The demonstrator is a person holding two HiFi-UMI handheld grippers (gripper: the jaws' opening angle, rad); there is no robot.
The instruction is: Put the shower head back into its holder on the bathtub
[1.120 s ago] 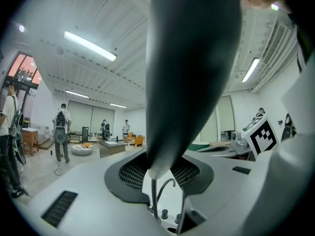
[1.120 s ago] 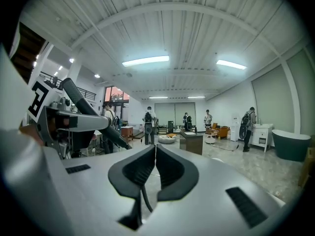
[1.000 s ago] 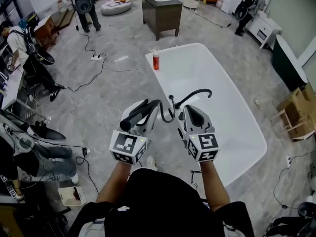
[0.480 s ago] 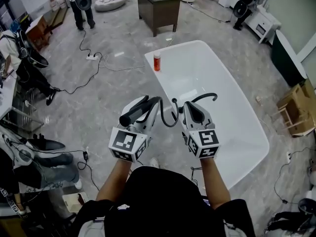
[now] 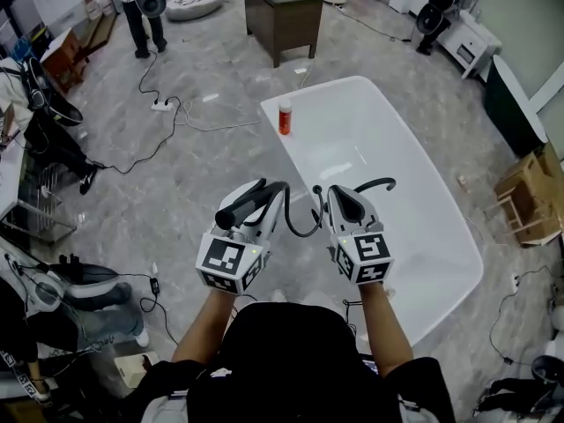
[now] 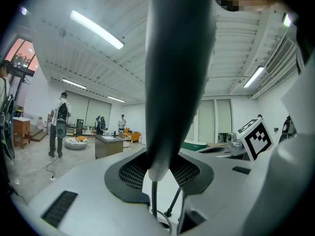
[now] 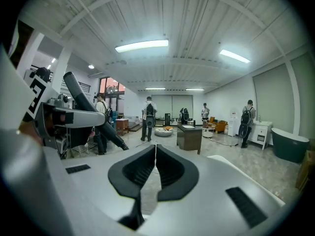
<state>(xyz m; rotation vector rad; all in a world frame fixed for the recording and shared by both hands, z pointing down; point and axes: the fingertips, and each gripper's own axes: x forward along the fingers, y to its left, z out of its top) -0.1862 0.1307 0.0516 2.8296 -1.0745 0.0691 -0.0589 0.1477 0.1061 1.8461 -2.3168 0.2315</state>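
- Currently the carrying step seems in hand: the left gripper [image 5: 267,196] clamps its jaws round the dark handle of the shower head [image 5: 240,208], held roughly level over the floor, just short of the white bathtub [image 5: 379,135].
- Right gripper [image 5: 340,197]: jaws pressed together, apparently pinching the black hose [image 5: 304,228], which loops between both grippers.
- No holder can be made out on the tub.
- Next, probably: reach the rim, locate the holder, then lower the handle in while keeping the hose slack.
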